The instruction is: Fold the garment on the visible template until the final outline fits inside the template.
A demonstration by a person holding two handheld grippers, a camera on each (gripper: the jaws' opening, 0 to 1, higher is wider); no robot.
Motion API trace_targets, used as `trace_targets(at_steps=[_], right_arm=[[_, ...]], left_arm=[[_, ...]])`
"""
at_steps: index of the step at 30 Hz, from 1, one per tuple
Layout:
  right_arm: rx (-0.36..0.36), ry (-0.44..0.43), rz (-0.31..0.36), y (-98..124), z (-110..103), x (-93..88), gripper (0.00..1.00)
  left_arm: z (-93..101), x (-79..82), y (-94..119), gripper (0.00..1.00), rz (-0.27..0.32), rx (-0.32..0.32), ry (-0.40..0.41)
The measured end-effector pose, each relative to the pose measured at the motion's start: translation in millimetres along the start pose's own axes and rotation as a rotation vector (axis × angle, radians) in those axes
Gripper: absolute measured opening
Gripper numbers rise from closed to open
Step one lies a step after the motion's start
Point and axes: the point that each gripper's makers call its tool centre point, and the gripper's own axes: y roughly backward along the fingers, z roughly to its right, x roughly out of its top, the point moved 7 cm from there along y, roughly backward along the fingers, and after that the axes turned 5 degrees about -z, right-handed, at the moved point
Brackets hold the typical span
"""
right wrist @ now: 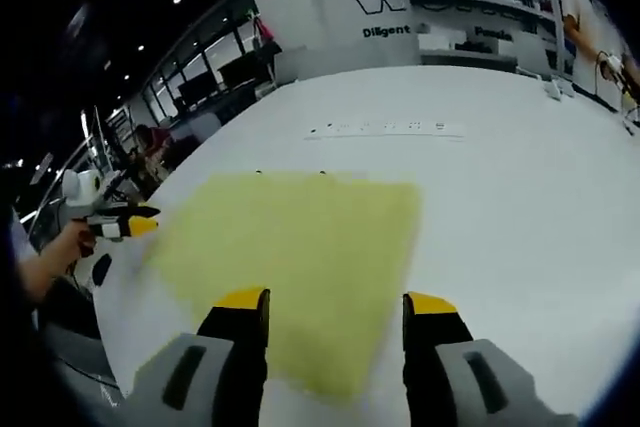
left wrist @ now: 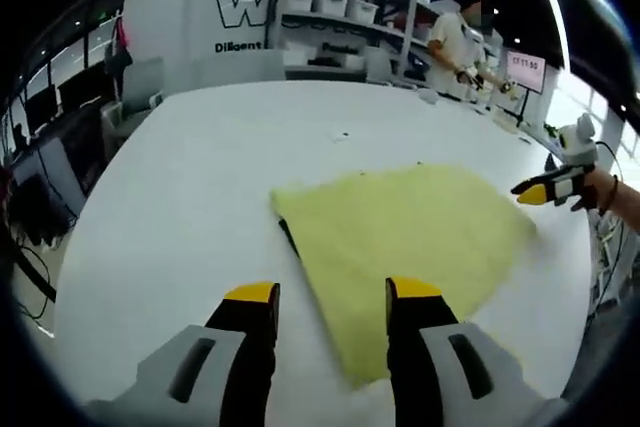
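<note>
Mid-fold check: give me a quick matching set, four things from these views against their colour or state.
1. garment
2. table
3. left gripper
4. template

a. white
b. open, holding nothing
c. yellow, lying flat
d. dark edge showing beside the cloth

Pairs: 1-c, 2-a, 3-b, 4-d

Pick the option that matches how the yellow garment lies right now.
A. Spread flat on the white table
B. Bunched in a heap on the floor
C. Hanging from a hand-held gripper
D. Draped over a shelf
A: the yellow garment lies spread flat on the white table, and both the left hand-held gripper and the right hand-held gripper are open, gripping nothing.
</note>
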Motion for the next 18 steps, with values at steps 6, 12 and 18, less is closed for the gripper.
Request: trace_targets(at_steps=[6, 12, 18], right_arm=[[0.018, 0.007, -0.021, 8.2, -4.6, -26.7, 0.48], [0.011, 0.008, -0.018, 14.4, -5.6, -38.5, 0.45], [0.001, 0.035, -0.026, 15.3, -5.9, -44.4, 0.37]], left_arm=[[8.1, -26.8, 11.1, 0.39, -0.004, -0.021, -0.006], [12.1, -44.8, 19.9, 0.4, -0.019, -0.037, -0.028], [8.1, -50.8, 19.2, 0.31, -0.039, -0.043, -0.032]])
